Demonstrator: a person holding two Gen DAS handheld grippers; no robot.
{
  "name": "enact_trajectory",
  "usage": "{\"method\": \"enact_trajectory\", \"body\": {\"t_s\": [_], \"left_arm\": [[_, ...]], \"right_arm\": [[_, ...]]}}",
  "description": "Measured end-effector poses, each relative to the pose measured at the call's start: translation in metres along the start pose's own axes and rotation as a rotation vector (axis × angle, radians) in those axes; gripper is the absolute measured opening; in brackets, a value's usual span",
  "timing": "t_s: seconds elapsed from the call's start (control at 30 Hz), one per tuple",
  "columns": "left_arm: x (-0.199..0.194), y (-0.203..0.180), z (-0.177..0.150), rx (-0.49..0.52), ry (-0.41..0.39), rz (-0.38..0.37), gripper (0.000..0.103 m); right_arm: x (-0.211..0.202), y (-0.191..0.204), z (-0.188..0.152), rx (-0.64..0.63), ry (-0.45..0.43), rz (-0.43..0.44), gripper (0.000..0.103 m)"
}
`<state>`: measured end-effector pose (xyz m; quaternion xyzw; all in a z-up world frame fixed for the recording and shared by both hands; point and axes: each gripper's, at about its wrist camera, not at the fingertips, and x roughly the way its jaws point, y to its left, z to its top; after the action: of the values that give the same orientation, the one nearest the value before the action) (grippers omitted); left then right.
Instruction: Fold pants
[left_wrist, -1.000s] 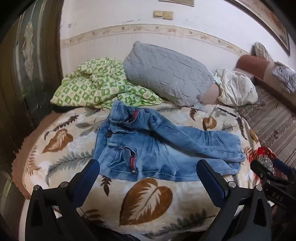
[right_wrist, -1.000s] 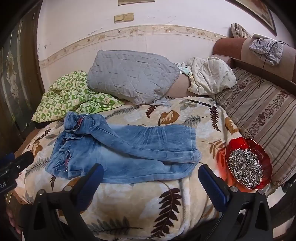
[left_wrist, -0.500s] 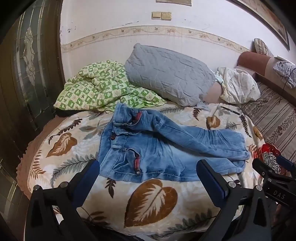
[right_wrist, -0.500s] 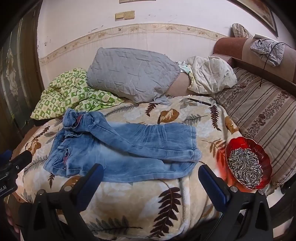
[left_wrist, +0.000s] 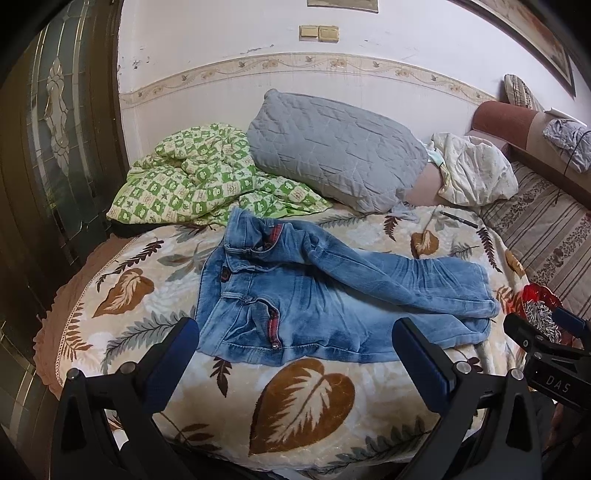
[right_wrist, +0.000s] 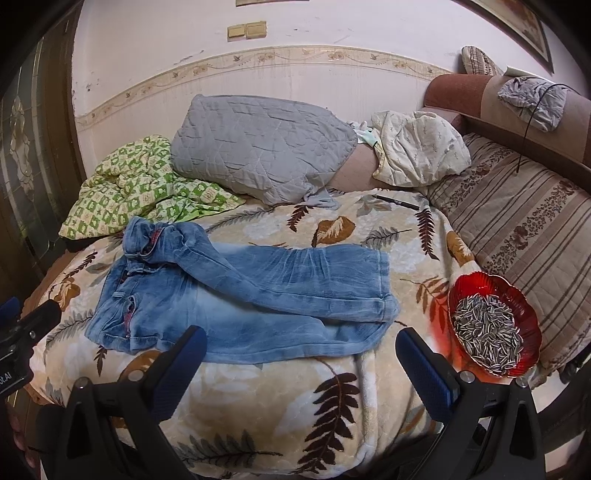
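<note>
Jeans: faded light blue denim, red plaid lining at the fly. Blanket: cream, printed with brown and grey leaves and ferns. Pillow: plain grey, quilted. Quilt: green-and-cream check. Bowl: translucent red, holding black-and-white striped sunflower seeds. Sofa cushion: beige and brown stripes.

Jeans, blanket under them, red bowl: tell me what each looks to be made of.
Jeans: faded blue denim, with stitched seams, pale worn patches and a matte weave.
Blanket: soft plush fleece, judging by its fuzzy, slightly shiny nap; leaf print on cream.
Red bowl: translucent glass or plastic, which one unclear; glossy scalloped rim, and a red glow falls on the blanket beside it.
</note>
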<state>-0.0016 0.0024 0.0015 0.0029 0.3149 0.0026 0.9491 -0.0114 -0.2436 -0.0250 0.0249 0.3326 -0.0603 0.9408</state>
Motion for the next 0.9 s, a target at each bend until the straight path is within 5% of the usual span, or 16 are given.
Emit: {"method": "enact_trajectory", "body": {"t_s": [0.9], "left_arm": [[0.0021, 0.0021, -0.0042, 0.007, 0.003, -0.005, 0.103]], "right_arm": [[0.0017, 0.0004, 0.0006, -0.001, 0.006, 0.002, 0.103]]}}
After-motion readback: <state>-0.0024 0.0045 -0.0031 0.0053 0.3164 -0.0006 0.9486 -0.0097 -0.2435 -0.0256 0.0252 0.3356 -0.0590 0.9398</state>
